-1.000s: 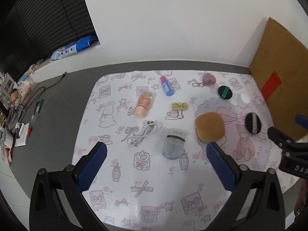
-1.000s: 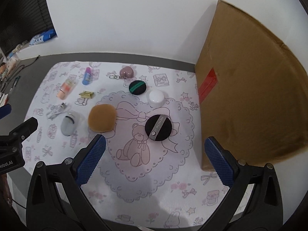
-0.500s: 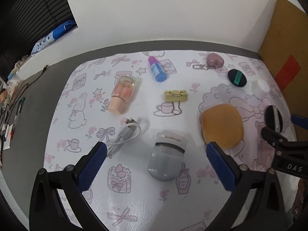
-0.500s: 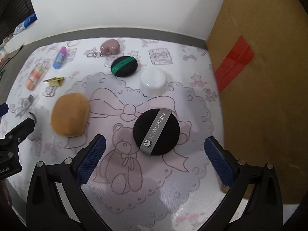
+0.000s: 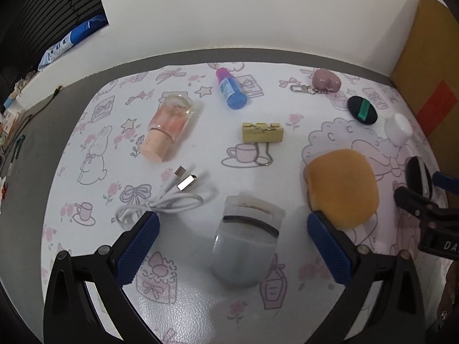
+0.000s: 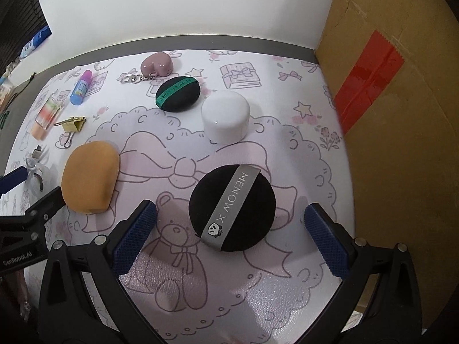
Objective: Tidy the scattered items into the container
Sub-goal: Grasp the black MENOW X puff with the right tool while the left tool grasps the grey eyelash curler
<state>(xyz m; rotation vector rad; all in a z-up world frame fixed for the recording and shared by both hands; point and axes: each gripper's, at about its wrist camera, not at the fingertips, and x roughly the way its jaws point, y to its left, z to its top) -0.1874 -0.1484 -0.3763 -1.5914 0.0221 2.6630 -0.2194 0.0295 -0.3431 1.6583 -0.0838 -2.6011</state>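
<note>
White wall behind patterned counter (image 6: 287, 301); my left hand-held gripper (image 5: 232, 243) gapes around grey curler (image 5: 243, 246), right hand-held gripper (image 6: 231, 238) around black puff (image 6: 232, 209); flat puff may slip my pinch.

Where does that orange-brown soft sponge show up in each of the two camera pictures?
Left wrist view: the orange-brown soft sponge lies right of centre, just past the right-hand blue finger.
Right wrist view: the sponge lies at the left.
Shared landmark: the gold binder clip, just beyond the sponge.
</note>
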